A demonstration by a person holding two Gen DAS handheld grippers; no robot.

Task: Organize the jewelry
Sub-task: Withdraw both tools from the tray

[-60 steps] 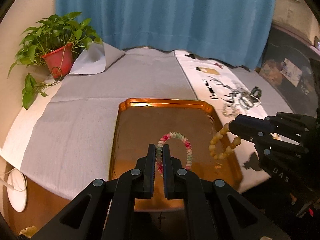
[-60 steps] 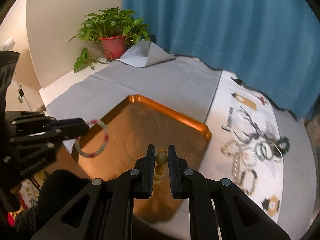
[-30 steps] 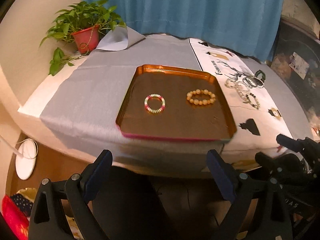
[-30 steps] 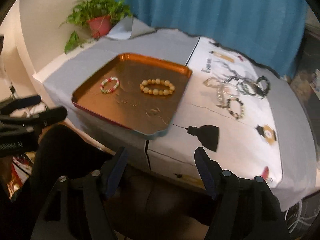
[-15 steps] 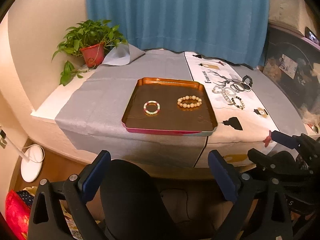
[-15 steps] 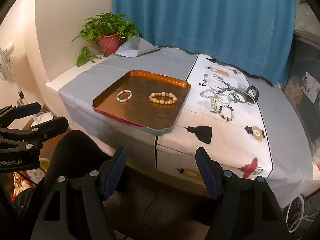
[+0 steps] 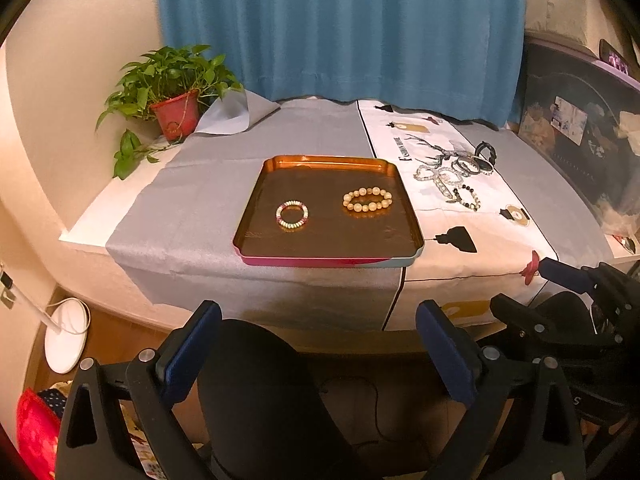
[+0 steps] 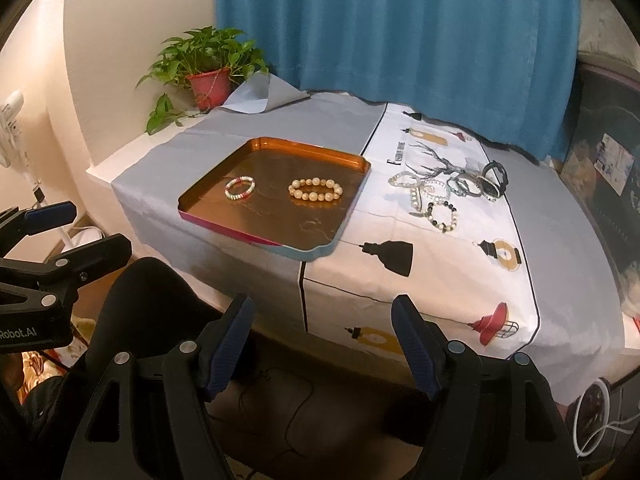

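Observation:
An orange tray (image 7: 256, 200) (image 8: 208, 188) lies on the table. Inside it rest a small pink-and-white bead bracelet (image 7: 292, 215) (image 8: 239, 188) on the left and a large cream bead bracelet (image 7: 367, 199) (image 8: 316, 190) on the right. Several more bracelets (image 7: 456, 176) (image 8: 448, 192) lie in a heap on the white printed cloth right of the tray. My left gripper (image 7: 318, 332) is open and empty, well back from the table's front edge. My right gripper (image 8: 322, 328) is likewise open and empty, off the table's near side.
A potted plant (image 7: 174, 92) (image 8: 208, 68) stands at the table's far left corner before a blue curtain (image 7: 340, 28). A black chair back (image 7: 256, 384) (image 8: 152, 304) sits below the grippers. A white fan base (image 7: 66, 338) rests on the floor at left.
Both grippers let go of their bracelets, which now lie in the tray, and opened wide. Both pulled back and up from the table; in the last half second they hardly moved.

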